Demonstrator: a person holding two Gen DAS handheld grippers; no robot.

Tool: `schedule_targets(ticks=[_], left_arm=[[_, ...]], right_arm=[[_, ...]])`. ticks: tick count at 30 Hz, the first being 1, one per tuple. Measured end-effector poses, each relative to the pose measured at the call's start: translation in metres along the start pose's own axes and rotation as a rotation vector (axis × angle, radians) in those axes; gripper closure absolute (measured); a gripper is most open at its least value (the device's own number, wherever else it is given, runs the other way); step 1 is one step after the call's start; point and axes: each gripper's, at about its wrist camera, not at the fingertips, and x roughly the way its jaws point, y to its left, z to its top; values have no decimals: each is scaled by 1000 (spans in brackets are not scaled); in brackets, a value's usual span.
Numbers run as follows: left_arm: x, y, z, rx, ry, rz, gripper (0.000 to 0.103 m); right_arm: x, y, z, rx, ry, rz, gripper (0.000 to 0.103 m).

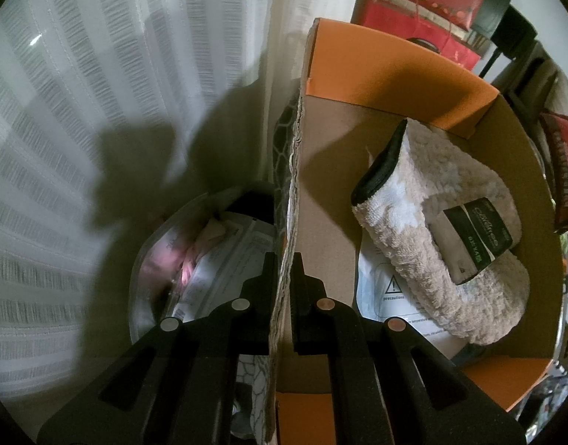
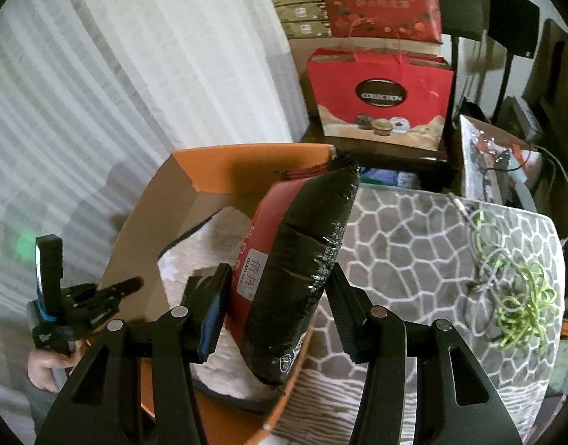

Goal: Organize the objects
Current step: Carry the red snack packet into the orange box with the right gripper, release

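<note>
**Pouch held over the box, wall steadied**

Fingers of my left gripper [image 1: 284, 278] are clenched on the torn cardboard wall of the orange-lined box [image 1: 395, 74], one finger each side, holding it upright. Left wrist view: inside the box lie a folded fleecy cloth [image 1: 443, 222] with a dark label band [image 1: 476, 233], on top of a printed sheet [image 1: 387, 289]. Outside the wall sits a clear bag of papers [image 1: 217, 244], against the curtain [image 1: 98, 111].

Right wrist view: my right gripper [image 2: 280, 296] grasps a black and red snack pouch [image 2: 299, 259], tilted, above the box's near rim and the cloth. A patterned grey mat [image 2: 413, 230] lies beside, bearing tangled green cord [image 2: 517, 296]. My left hand [image 2: 46, 367] shows at the far wall.

Judgement: placing step in hand. Next, I should lower the pouch into the free space beside the cloth, then release.
</note>
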Motion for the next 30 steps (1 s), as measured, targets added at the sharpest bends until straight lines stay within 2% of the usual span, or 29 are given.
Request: schedule_targets(ticks=[22, 30], left_arm=[[0, -1, 1, -8, -1, -13, 98], [0, -1, 1, -11, -2, -19, 98]], right_arm=[[75, 52, 23, -12, 54, 33, 51], [99, 59, 26, 5, 59, 47, 51]])
